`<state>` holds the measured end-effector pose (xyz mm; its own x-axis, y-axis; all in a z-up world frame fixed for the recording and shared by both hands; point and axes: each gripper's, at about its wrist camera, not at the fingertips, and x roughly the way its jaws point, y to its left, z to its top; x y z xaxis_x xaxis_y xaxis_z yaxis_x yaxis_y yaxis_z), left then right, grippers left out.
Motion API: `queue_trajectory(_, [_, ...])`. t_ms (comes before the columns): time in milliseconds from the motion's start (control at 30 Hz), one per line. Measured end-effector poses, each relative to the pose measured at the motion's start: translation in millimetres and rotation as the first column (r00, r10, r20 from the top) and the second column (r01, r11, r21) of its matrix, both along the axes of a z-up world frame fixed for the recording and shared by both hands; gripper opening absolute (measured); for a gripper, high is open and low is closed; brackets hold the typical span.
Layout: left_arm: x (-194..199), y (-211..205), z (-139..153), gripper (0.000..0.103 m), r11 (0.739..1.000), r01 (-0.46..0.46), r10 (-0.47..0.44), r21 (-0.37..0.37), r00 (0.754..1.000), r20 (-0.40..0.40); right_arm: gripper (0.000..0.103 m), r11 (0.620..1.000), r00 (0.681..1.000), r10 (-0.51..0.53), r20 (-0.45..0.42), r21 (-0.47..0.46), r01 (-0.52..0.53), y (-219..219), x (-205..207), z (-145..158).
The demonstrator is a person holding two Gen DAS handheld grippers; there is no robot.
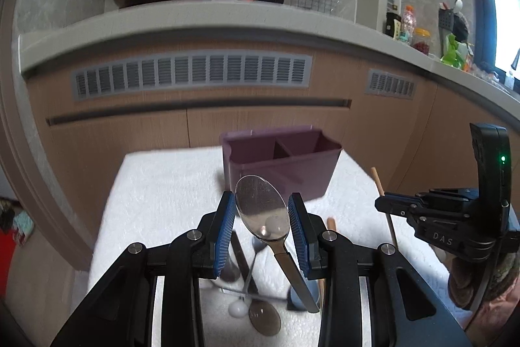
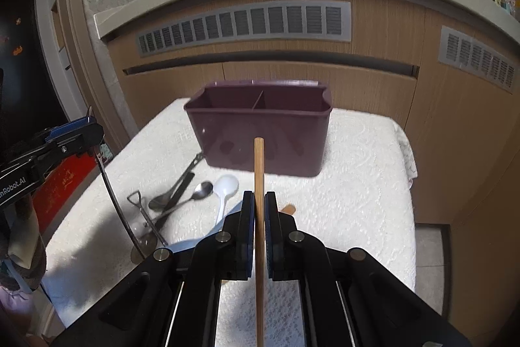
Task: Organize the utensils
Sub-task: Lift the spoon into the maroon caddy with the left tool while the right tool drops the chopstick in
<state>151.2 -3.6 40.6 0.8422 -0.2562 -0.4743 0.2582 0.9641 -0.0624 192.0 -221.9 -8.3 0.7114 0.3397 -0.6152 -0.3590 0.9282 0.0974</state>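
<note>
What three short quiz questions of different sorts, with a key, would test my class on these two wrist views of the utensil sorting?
1. True or false: the right gripper is shut on a wooden chopstick.
2. Multiple choice: what does the left gripper hold? A) a white plastic spoon B) a metal spoon C) a fork
3. Fill in: the purple organizer box on the white cloth has ___ compartments that can be seen, split by a divider.

Key
1. True.
2. B: the metal spoon sits between the pads, bowl up; the white plastic spoon lies on the cloth.
3. Two.
</note>
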Motion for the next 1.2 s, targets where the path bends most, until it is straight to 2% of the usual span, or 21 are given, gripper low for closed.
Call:
queue_trajectory(67, [1.1, -4.5, 17.2, 0.035, 1.0, 0.006, -0.007, 0.024, 0.999, 0.046, 0.005, 1.0, 0.999, -0.004, 0.049, 0.002, 0.004, -0.9, 1.9, 16.7])
queue_trajectory(167, [7.7, -12.2, 56.8, 0.035, 0.998, 0.005, -0.016, 0.07, 0.987, 0.157, 0.005, 1.0, 0.987, -0.008, 0.159, 0.005, 0.007, 0.1, 9.6, 59.1])
queue_trajectory(333, [34.5, -20.4, 118.5, 0.035, 0.996, -0.011, -0.019, 0.092, 0.948, 0.318, 0.005, 1.0, 0.944, -0.021, 0.329, 0.026, 0.014, 3.9, 30.4, 133.6])
queue_trajectory(400, [46.9, -23.8, 130.9, 0.035, 0.994, -0.03, -0.01, 0.106, 0.934, 0.358, 0.005, 0.999, 0.931, -0.036, 0.364, 0.036, 0.025, 4.5, 42.7, 156.0])
queue_trajectory(567, [89.1, -25.3, 138.8, 0.035, 0.993, -0.045, 0.001, 0.111, 0.931, 0.366, 0.005, 0.999, 0.931, -0.044, 0.363, 0.041, 0.031, 2.3, 70.5, 181.2])
queue_trajectory(700, [125.4, -26.4, 119.5, 0.035, 0.994, -0.05, 0.017, 0.096, 0.948, 0.319, 0.005, 0.999, 0.943, -0.037, 0.331, 0.012, 0.035, 1.1, 88.6, 173.7])
queue_trajectory(967, [163.2, -33.7, 51.9, 0.035, 0.995, -0.044, 0.027, 0.085, 0.982, 0.186, 0.005, 0.999, 0.974, -0.047, 0.221, -0.007, 0.049, 1.8, 119.7, 118.2])
queue_trajectory(1133, [177.1, -33.5, 10.9, 0.037, 0.999, -0.01, 0.008, 0.043, 0.999, 0.046, 0.006, 0.999, 0.992, -0.04, 0.119, -0.013, 0.042, 5.6, 138.6, 74.4])
queue_trajectory(1200, [180.6, -32.3, -1.5, 0.043, 0.999, 0.002, -0.002, 0.036, 1.0, -0.013, 0.011, 0.999, 0.997, -0.019, 0.07, -0.026, 0.021, 7.9, 142.8, 56.4])
